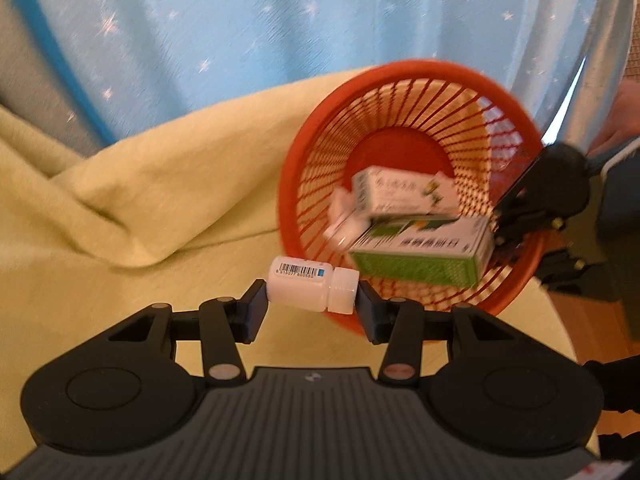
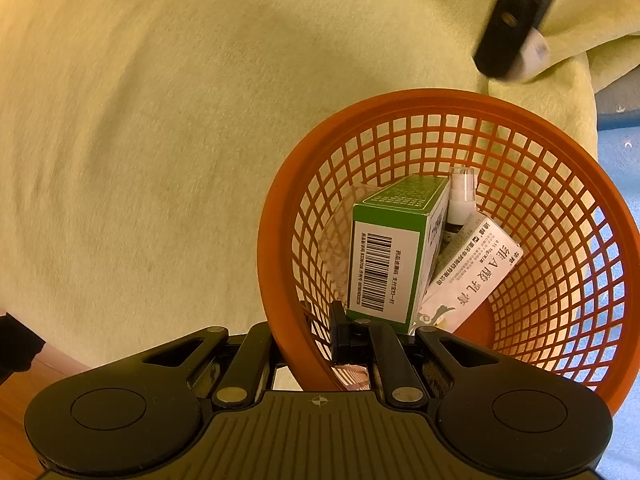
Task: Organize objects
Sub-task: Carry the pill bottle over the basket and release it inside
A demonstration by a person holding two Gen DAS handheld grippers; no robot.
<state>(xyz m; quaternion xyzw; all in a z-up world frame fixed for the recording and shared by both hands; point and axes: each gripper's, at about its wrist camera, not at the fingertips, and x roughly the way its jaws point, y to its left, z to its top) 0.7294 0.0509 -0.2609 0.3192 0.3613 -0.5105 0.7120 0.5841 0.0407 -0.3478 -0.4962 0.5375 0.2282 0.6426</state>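
The job looks nearly finished: the orange mesh basket (image 2: 568, 128) on the pale yellow cloth (image 2: 140, 140) already holds a green medicine box (image 2: 394, 240), a white carton (image 2: 472, 276) and a small spray bottle (image 2: 460, 196), and no loose items show on the cloth. The left gripper (image 1: 312, 300) pinches a white pill bottle (image 1: 308, 284) end to end just outside the near rim, so dropping it in seems the last step, while the right gripper (image 2: 308, 344) is clamped on that rim, one finger inside, one outside. The carton reads "维A酸乳膏"; the bottle and green box show barcodes whose digits are too blurred to trust.
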